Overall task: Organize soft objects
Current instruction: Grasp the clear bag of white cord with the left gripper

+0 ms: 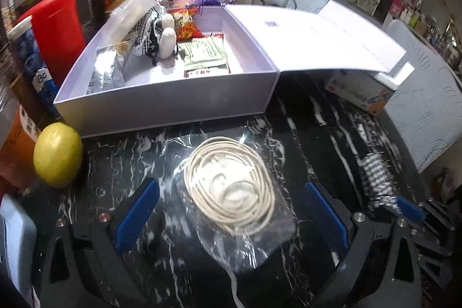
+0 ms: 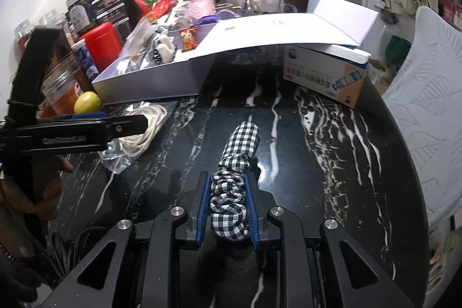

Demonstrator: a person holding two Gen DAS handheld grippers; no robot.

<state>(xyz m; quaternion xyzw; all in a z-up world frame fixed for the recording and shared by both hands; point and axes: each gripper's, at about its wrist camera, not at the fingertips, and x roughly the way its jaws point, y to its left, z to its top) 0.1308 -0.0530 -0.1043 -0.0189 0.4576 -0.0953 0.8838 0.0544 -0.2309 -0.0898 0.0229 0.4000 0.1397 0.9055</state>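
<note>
A black-and-white gingham scrunchie (image 2: 231,186), its fabric ruched into tight folds, sits pinched between the blue ribbed fingers (image 2: 203,207) of the right gripper (image 2: 226,184); those fingers are closed hard on it, and its smoother end pokes forward just above the worktop (image 2: 317,149). From the left wrist view the same checked fabric (image 1: 378,181) shows at the right edge, blurred.

To its left lies a coil of cream cord (image 1: 229,186), wound in loose round loops inside a clear, crinkled plastic bag (image 1: 254,244) that glints on the stone. The left gripper (image 1: 231,192) stands around it with its blue-padded fingers (image 1: 135,215) spread wide on either side, not touching it.

The worktop is glossy black marble streaked with white veins. Behind the coil stands a shallow white cardboard box (image 1: 161,103), matte and square-edged, its hinged lid (image 1: 317,39) folded flat to the right over a printed carton (image 1: 361,94). Inside the box are a small plush toy (image 1: 166,39) with checked cloth, a pale green sachet (image 1: 203,52) and foil packets (image 1: 106,71). A smooth yellow lemon (image 1: 57,153) rests at the box's front left corner, beside a red plastic container (image 1: 57,28).
</note>
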